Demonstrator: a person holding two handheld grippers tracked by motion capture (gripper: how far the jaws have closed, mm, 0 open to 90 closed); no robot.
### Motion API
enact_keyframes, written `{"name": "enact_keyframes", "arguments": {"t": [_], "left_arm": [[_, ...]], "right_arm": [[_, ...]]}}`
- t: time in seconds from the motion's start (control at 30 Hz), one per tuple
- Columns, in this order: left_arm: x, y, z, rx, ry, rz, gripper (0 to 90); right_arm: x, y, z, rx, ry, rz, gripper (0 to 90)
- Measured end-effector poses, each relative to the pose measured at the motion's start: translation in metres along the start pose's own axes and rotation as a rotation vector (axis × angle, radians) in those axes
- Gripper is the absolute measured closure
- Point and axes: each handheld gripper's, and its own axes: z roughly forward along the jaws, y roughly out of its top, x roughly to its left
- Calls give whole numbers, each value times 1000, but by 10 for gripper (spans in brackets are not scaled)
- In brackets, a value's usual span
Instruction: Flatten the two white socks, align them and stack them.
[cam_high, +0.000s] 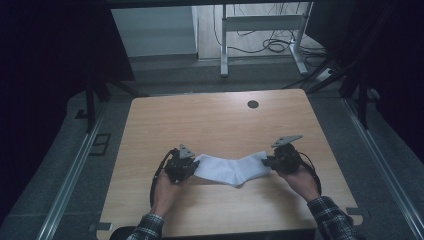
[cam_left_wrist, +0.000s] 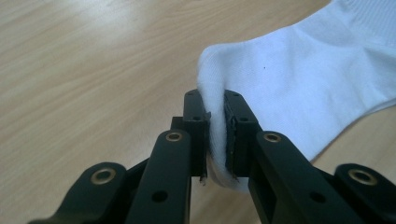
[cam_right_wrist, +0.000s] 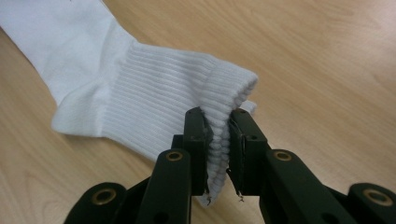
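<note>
A white sock stretches between my two grippers near the front of the wooden table. My left gripper is shut on its smooth toe end; in the left gripper view the fabric of the sock is squeezed between the black pads of the gripper. My right gripper is shut on the ribbed cuff, and in the right gripper view the cuff of the sock is pinched between the gripper's pads. The sock's heel sags toward the table in the middle.
A round black grommet sits near the table's far edge. Beyond the table stand a white desk frame and floor cables. Metal rails run along both sides of the table.
</note>
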Motion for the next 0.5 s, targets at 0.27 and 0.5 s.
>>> {"name": "enact_keyframes", "arguments": {"t": [0.27, 0.5], "left_arm": [[2, 15, 21, 17, 25, 40, 811], [7, 22, 33, 23, 34, 44, 810]], "right_arm": [[-11, 3, 1, -23, -40, 11, 778], [-21, 4, 7, -24, -67, 24, 778]]}}
